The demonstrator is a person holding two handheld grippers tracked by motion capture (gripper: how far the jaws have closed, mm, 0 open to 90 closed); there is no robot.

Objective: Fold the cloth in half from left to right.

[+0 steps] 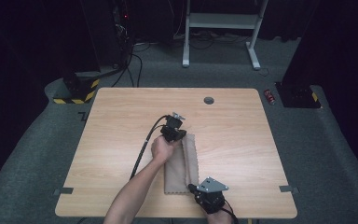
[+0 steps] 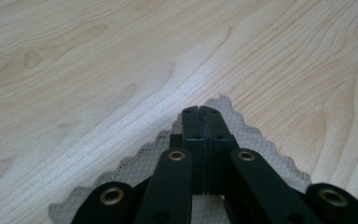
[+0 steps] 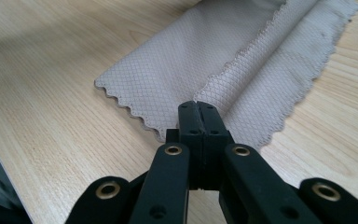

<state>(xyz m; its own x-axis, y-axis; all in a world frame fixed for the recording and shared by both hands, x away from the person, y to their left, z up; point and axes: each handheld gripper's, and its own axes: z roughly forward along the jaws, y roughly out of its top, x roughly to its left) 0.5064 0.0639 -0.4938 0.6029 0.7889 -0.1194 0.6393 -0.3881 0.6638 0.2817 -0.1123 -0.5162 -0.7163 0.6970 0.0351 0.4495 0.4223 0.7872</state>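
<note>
While the beige cloth (image 1: 182, 165) lies folded on the near middle of the table (image 1: 121, 140), its long axis runs away from the person, far end to near end. Left tool (image 1: 173, 133): sits at the far end of the cloth, at its upper left corner; in the left gripper view the left tool (image 2: 199, 108) has its jaws pressed together, tips over a scalloped corner of the cloth (image 2: 265, 149), which spreads beneath and behind them. Whether fabric is pinched between the tips cannot be made out.

Right tool (image 1: 192, 187): sits at the near end, by the fold. In the right gripper view the right tool (image 3: 198, 103) is likewise closed tight, tips at the near edge where the upper layer's zigzag hem meets the lower layer of the cloth (image 3: 191, 56); grip on fabric not readable.

Judgement: each tool covers one end of the long axis, so the next move likely turns on carrying both ends sideways together.
</note>
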